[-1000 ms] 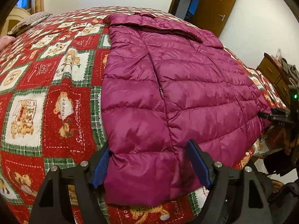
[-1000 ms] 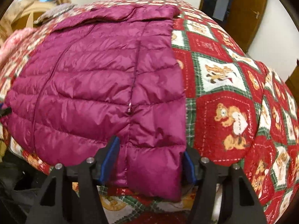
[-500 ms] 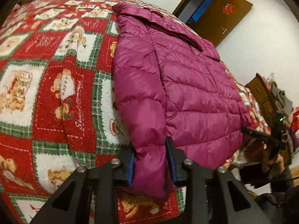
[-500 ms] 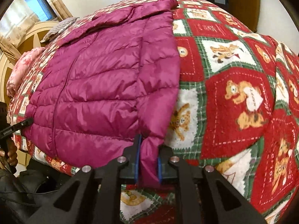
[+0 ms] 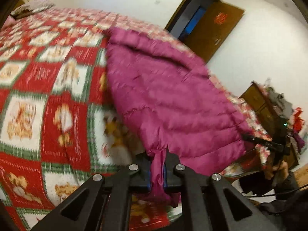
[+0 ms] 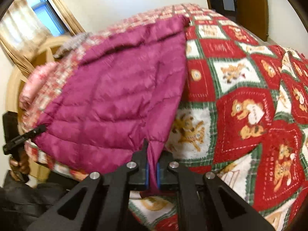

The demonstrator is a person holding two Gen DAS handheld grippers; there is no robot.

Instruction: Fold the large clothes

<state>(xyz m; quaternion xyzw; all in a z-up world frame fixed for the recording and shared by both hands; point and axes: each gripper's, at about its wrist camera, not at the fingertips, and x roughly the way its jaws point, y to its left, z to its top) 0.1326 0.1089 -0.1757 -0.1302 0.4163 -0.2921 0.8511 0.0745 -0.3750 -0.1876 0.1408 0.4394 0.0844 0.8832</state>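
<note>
in the left wrist view, i am holding my left hand-held gripper [image 5: 156,170] low at the near edge of the bed [image 5: 28,100], its fingers pointing forward and slightly up along the magenta puffer jacket [image 5: 163,96]. the jaws are pinched nearly together on a bunched fold of the jacket's hem, and a tuft of fabric is hanging out below the blue pads [image 5: 148,175]. the jacket is rising from that pinch and spreading away across the red and green teddy-bear quilt [image 5: 63,119], its near left corner lifted off the quilt. far to the right, my right hand-held gripper [image 5: 248,137] is gripping the other hem corner. a brown door [image 5: 209,30] is standing open in the back wall.

in the right wrist view, i am holding the right hand-held gripper [image 6: 152,173] at the same low edge, angled up toward the jacket [image 6: 119,88]. its jaws are closed almost fully on a thin gathered strip of hem. the jacket is fanning out to the left above the quilt [image 6: 246,104], and at the far left edge the left hand-held gripper [image 6: 42,128] is clamping the opposite corner. a curtained window [image 6: 38,15] is showing behind.
</note>
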